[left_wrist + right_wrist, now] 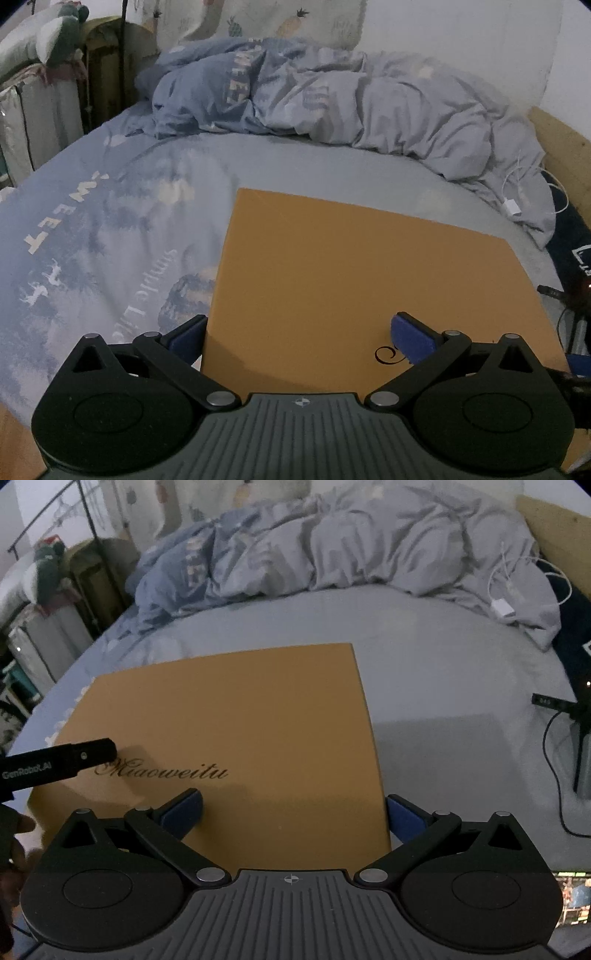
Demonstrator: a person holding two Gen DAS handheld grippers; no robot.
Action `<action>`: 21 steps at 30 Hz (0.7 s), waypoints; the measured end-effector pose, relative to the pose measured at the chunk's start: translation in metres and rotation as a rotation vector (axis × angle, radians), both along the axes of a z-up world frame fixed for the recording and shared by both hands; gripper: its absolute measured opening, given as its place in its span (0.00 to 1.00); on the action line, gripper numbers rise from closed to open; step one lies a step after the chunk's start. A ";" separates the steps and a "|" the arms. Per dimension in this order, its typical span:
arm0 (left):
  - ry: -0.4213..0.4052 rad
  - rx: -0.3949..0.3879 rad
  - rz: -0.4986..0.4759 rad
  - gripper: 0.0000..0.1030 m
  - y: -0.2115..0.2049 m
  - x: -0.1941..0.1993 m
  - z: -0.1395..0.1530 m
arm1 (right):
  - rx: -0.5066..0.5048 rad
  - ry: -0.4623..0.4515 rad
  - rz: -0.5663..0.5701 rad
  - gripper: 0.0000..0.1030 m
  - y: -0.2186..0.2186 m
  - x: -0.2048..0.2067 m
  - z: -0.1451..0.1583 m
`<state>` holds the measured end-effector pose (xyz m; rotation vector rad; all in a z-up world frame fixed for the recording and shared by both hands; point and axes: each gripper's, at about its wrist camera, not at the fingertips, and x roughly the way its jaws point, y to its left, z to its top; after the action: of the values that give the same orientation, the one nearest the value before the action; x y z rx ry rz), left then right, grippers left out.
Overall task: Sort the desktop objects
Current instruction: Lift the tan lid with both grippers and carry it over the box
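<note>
In the middle of both views a flat orange-brown box (pixel 354 288) marked "Miaoweitu" lies on the bed (pixel 110 229), below the crumpled grey-blue duvet (pixel 332 96) in the upper half of the frame. My left tongs (pixel 299 334) stand wide at the bottom of the left wrist view, one blue pad just off the box's left edge and the other over its lid. My right tongs (pixel 295 812) are just as wide across the box's right edge, holding nothing, while the left tongs' black finger pokes in at the left edge of the right wrist view, over the lettering.

Two low, close wrist views along each tool toward the bed's rumpled duvet (pixel 332 110), sharing the orange board (pixel 240 720).
</note>
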<state>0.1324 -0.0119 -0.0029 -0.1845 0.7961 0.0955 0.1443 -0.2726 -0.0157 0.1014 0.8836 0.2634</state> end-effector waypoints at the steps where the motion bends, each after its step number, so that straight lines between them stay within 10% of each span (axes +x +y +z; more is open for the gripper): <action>1: 0.002 0.001 0.000 1.00 0.000 0.001 -0.001 | -0.001 0.003 0.002 1.00 0.000 0.002 -0.002; 21: 0.017 0.012 -0.013 1.00 0.001 0.005 -0.007 | 0.013 0.017 0.019 1.00 -0.002 0.023 -0.012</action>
<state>0.1374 -0.0111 -0.0100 -0.1674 0.8129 0.0899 0.1671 -0.2742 -0.0279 0.1075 0.9000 0.2861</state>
